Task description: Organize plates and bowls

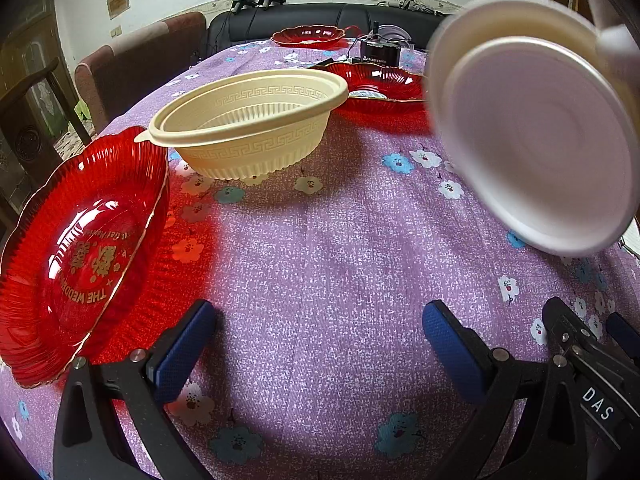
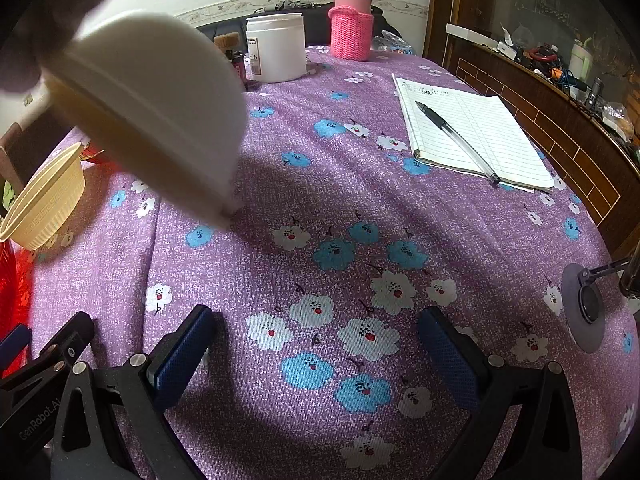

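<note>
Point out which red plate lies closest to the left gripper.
The red scalloped glass plate with gold lettering, just beside the left gripper. The other two red plates sit behind the cream plastic bowl.

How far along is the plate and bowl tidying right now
Little looks done: the cream bowl and red plates sit apart on the tablecloth. A white bowl is blurred mid-air, tilted; its holder isn't visible. Left gripper and right gripper are open. Stacking remains.

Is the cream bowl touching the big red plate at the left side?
Touching. In the left wrist view, the cream bowl has a small rim tab that rests on the upper edge of the red plate, with no gap visible.
</note>
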A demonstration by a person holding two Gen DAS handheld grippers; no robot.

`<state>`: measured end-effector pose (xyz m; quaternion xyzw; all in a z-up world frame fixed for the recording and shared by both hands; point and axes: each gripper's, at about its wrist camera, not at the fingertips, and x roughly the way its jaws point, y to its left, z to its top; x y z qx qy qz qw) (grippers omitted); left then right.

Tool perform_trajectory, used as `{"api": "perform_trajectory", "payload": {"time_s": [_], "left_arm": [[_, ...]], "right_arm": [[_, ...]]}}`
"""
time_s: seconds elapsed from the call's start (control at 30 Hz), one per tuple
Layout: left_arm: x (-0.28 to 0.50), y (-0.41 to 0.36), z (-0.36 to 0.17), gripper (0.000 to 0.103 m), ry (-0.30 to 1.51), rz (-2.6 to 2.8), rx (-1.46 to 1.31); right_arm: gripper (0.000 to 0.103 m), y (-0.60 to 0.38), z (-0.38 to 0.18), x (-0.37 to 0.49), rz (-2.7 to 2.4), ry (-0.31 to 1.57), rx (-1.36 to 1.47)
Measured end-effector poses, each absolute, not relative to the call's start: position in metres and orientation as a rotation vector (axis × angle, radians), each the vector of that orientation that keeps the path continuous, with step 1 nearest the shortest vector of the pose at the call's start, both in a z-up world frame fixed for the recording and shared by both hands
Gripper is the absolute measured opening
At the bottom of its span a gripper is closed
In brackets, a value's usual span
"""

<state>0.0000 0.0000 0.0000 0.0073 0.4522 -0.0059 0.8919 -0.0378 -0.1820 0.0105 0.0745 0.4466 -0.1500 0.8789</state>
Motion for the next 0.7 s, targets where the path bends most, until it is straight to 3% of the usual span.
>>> {"api": "perform_trajectory", "payload": {"time_s": [0.7], "left_arm": [[-0.0002, -0.0006, -0.0005, 0.103, 0.938, -0.013, 0.016]], "right_arm": [[0.102, -0.1830, 0.0114, -0.0360, -0.314, 0.932, 0.152]]}}
